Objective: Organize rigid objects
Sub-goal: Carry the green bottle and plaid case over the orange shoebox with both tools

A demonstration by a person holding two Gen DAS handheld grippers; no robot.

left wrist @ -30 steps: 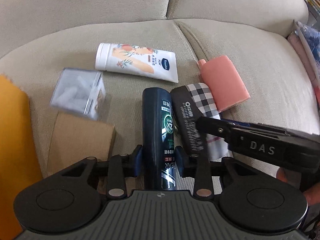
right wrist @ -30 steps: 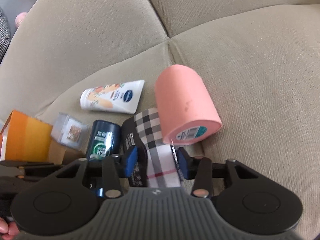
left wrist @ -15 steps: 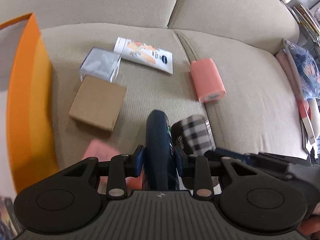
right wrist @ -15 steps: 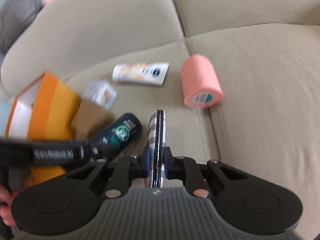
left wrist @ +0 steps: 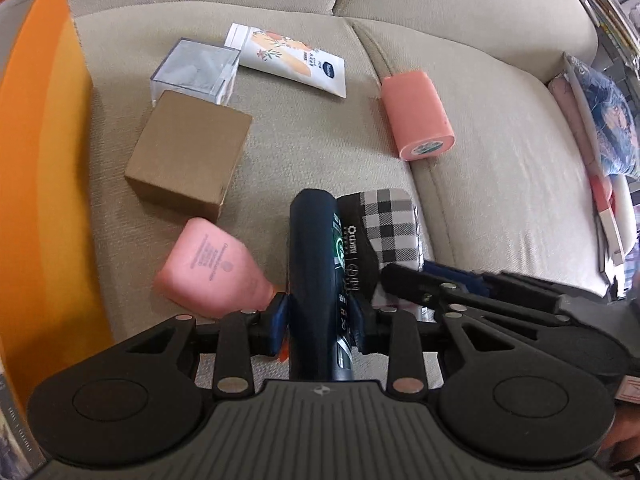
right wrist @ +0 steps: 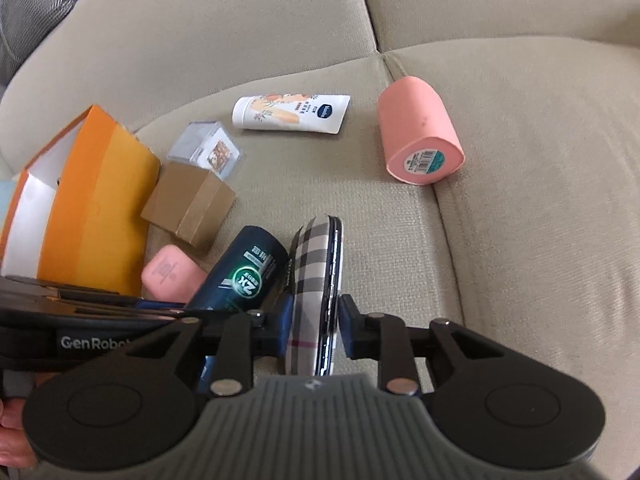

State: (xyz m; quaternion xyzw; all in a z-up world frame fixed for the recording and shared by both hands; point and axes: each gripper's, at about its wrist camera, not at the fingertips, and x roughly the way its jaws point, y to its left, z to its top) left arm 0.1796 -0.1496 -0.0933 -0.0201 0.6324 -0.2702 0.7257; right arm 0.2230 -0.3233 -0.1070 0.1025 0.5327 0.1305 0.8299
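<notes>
The left claw [left wrist: 318, 322] is gripping a dark blue bottle [left wrist: 316, 264], its blue pads pressing on the lower body so the bottle's long axis is running straight away along the fingers. The right claw [right wrist: 314, 322] is pinching a plaid case [right wrist: 316, 280] edge-on, closed narrowly on its thin sides, with the case also pointing forward; the two held things are sitting just beside each other, the bottle to the left. Both appear to be lifted off the sofa [left wrist: 500, 160], though neither view settles it. The orange box [right wrist: 100, 216] is standing on the left, open at its top, and I judge it the likely destination; it is lying left of both claws, so the left hand is nearer, and the bottle would need swinging left. Left of the bottle a small pink bottle [left wrist: 212, 268] is lying, farther out a brown carton [left wrist: 188, 152], a clear cube [left wrist: 196, 68] touching it, a white tube [left wrist: 288, 58] and, far right, a pink roll [left wrist: 416, 112]. The right view is showing the box's white interior and the case's dark edge; the left view is showing the case's checked face and clutter at the sofa's right end.
</notes>
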